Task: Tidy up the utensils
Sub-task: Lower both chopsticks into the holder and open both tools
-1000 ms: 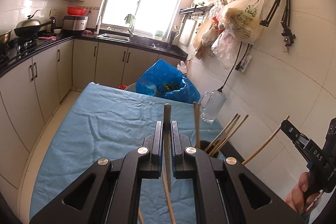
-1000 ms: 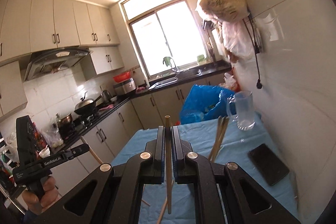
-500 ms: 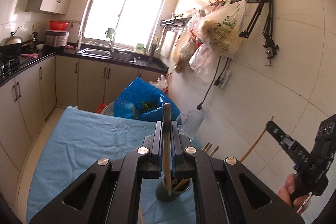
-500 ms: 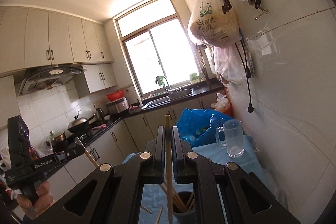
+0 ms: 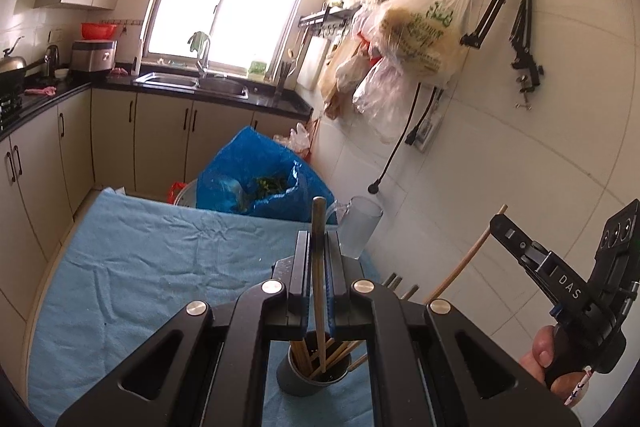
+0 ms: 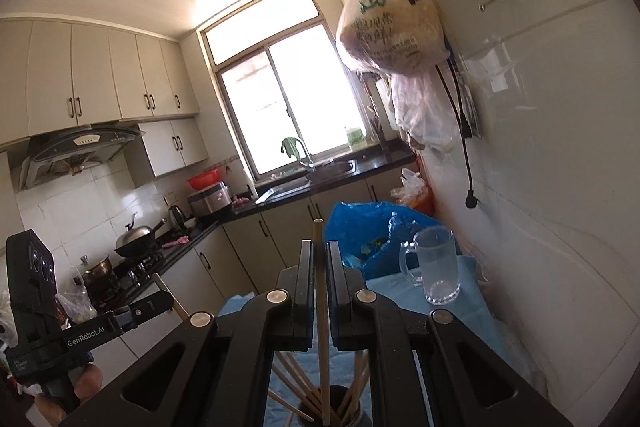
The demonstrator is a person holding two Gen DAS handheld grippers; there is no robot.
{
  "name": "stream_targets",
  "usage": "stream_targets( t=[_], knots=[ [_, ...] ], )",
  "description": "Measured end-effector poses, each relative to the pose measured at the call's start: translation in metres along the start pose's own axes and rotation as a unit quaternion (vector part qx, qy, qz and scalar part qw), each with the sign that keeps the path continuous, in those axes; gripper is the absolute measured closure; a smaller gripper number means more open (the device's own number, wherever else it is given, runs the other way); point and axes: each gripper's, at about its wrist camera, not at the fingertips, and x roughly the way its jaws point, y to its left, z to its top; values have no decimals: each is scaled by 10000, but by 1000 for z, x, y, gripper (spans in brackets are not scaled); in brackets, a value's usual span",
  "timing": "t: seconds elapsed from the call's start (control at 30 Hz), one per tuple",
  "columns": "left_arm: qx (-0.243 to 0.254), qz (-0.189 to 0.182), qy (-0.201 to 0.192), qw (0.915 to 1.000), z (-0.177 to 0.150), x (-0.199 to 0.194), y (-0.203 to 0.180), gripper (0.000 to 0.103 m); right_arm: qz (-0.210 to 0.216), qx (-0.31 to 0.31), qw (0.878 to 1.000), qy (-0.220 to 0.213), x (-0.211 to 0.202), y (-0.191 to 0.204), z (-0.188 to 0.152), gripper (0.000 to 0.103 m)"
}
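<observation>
My left gripper (image 5: 317, 247) is shut on a dark-tipped chopstick (image 5: 318, 267) held upright, its lower end inside a grey holder cup (image 5: 310, 377) with several chopsticks on the blue cloth (image 5: 160, 267). My right gripper (image 6: 319, 255) is shut on a pale wooden chopstick (image 6: 322, 327), upright, its lower end reaching into the same cup (image 6: 332, 415). The right gripper also shows in the left wrist view (image 5: 500, 223) at the right, the left gripper in the right wrist view (image 6: 160, 297) at the lower left.
A clear glass mug (image 5: 360, 227) stands at the table's far right by the tiled wall; it shows in the right wrist view (image 6: 438, 267). A blue plastic bag (image 5: 256, 179) sits past the far edge. Bags hang on wall hooks (image 5: 416, 35). Kitchen counters run left.
Both grippers have risen and tilted so the holder cup now sits below them. Each chopstick's lower end has come down into the cup. Both stay clamped.
</observation>
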Motion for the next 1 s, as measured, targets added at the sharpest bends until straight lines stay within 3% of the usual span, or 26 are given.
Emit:
stream_targets(
  t=[0.53, 1.0],
  knots=[
    [-54, 239, 513, 9984, -31, 37, 15, 97, -225, 216, 9966, 758, 45, -29, -46, 96],
    [-184, 279, 325, 9989, -34, -6, 32, 94, 5, 115, 9978, 659, 1, -13, -47, 95]
  ],
)
